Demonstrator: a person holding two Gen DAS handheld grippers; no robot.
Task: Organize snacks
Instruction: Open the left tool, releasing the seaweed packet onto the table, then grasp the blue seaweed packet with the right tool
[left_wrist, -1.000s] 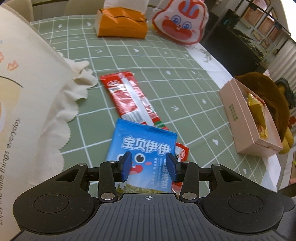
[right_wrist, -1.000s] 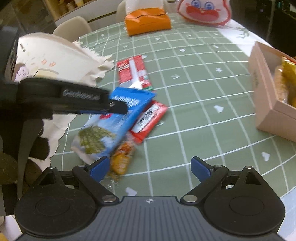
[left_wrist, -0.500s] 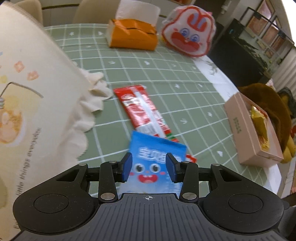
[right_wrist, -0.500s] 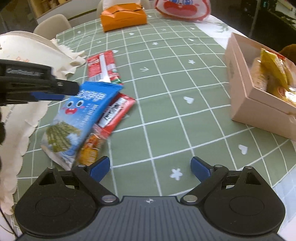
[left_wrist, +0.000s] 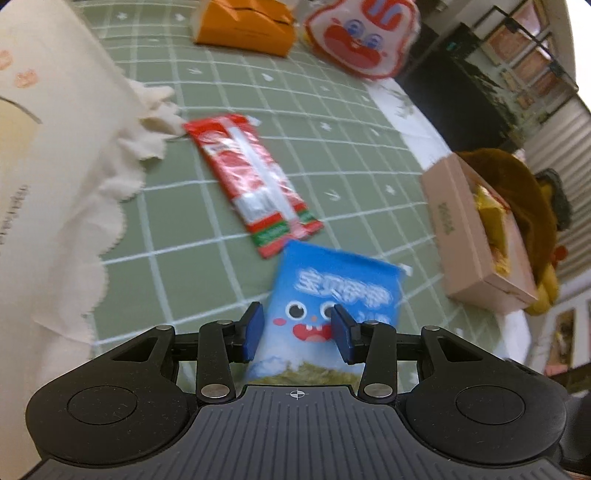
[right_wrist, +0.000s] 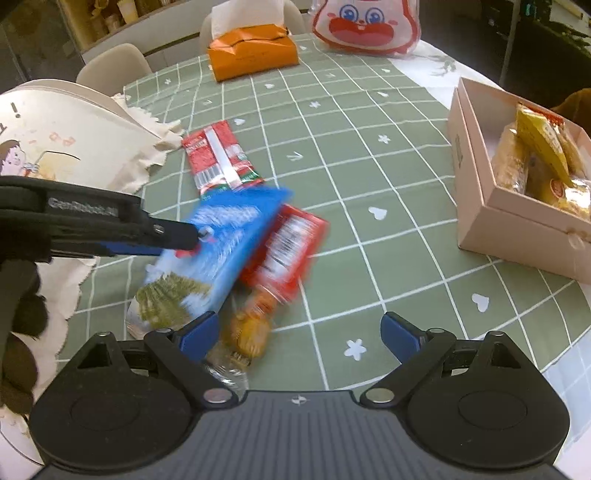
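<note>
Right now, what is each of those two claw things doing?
Left gripper: closed on the blue snack bag.
Right gripper: wide open, holding nothing, above the green tablecloth.

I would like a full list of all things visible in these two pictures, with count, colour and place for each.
blue snack bag: 1, blue, lifted at an angle, between the left gripper's fingers
long red packet: 1, red and white, flat on the tablecloth beyond the blue bag
short red packet: 1, red, partly under the blue bag
orange snack pack: 1, orange and clear, near the right gripper
cardboard box: 1, pink-beige, right side, yellow snacks inside
tissue box: 1, orange, far side
rabbit bag: 1, red and white, far side
cloth bag: 1, cream, left
tablecloth: 1, green checked
left gripper: 1, black with blue pads
right gripper: 1, open, nothing between its fingers
</note>
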